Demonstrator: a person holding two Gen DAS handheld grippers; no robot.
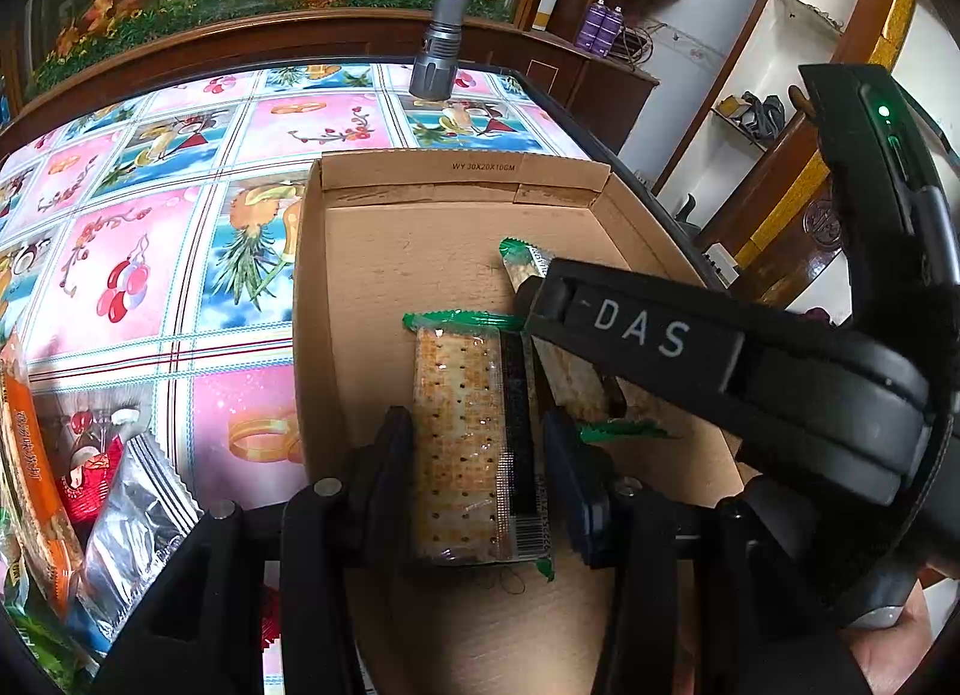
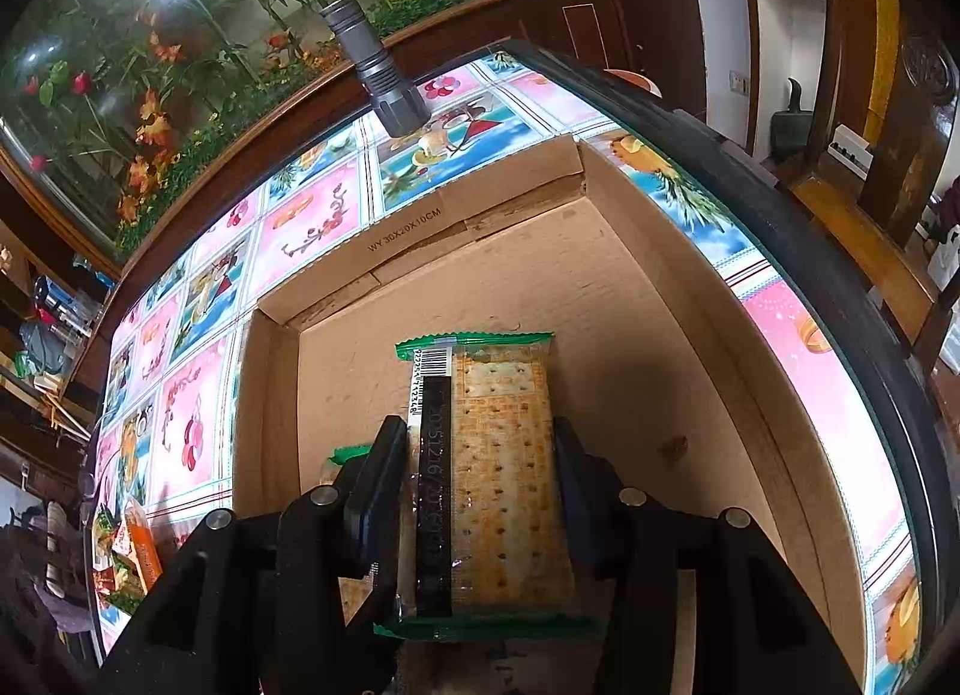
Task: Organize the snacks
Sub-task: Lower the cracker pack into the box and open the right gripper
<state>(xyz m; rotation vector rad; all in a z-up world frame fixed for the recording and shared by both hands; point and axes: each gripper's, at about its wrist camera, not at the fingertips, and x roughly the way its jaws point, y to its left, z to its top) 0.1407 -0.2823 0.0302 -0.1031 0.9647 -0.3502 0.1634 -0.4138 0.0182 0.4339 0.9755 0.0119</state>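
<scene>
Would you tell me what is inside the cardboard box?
The cardboard box holds two green-edged cracker packs, each between gripper fingers; the right gripper covers part of one.

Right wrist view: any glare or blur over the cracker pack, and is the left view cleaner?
Right wrist view: lamp glare sits top left, off the cracker pack; the print reads sharp; the cardboard box bows from fisheye. Left wrist view: even light, sharp on its own pack, but the right gripper blocks the second pack.
</scene>
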